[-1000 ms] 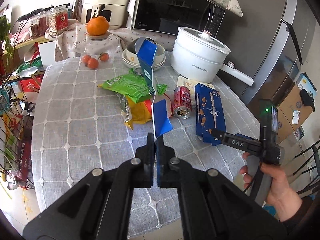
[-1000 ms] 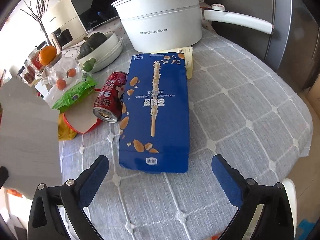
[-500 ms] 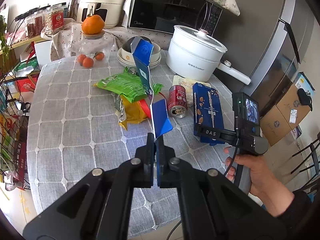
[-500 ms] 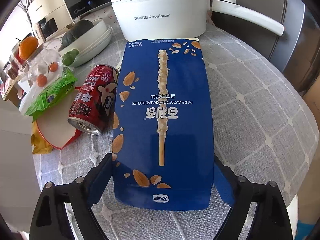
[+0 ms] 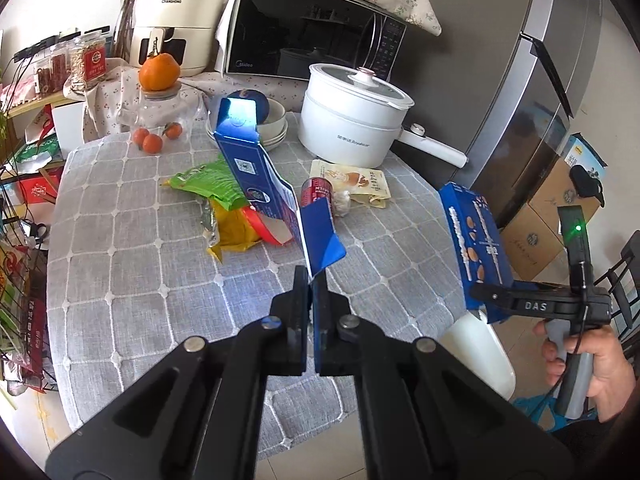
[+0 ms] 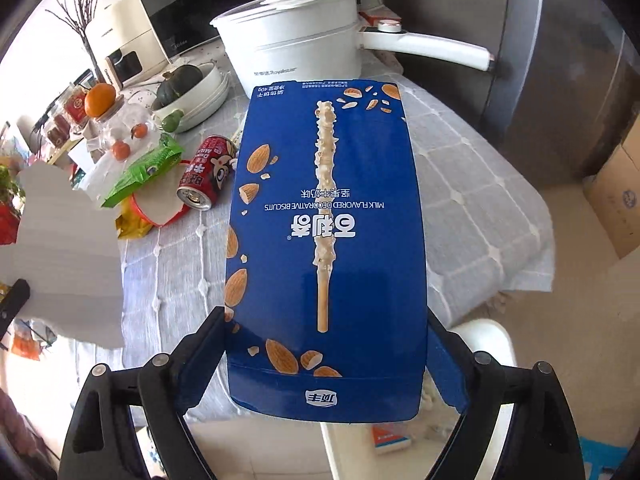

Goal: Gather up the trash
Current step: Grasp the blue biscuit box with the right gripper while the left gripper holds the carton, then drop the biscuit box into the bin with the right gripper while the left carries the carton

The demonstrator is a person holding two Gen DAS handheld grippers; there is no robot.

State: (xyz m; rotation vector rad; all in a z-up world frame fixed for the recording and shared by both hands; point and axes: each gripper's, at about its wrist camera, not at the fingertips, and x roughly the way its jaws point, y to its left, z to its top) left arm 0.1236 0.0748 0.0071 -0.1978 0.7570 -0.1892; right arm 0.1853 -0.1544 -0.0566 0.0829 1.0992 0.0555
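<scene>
My left gripper (image 5: 311, 280) is shut on the flap of an opened blue carton (image 5: 256, 176) and holds it up over the table. My right gripper (image 6: 326, 356) is shut on a blue biscuit box (image 6: 326, 240) and holds it lifted off the table, past its right edge; the box (image 5: 478, 240) and that gripper (image 5: 486, 296) also show in the left wrist view. On the grey checked tablecloth (image 5: 132, 264) lie a green wrapper (image 5: 204, 180), a yellow wrapper (image 5: 232, 232), a red can (image 5: 318, 190) and a beige snack bag (image 5: 356, 184).
A white pot (image 5: 354, 120) with a long handle, stacked bowls (image 5: 272, 124), a microwave (image 5: 308, 36), an air fryer (image 5: 172, 32) and oranges (image 5: 152, 142) stand at the back. A white bin (image 5: 480, 352) stands below the table's right edge. Cardboard boxes (image 5: 548, 220) lie by the fridge.
My right gripper closed on the blue biscuit box, lifted it off the table and carried it right past the edge. My left gripper kept its hold on the carton.
</scene>
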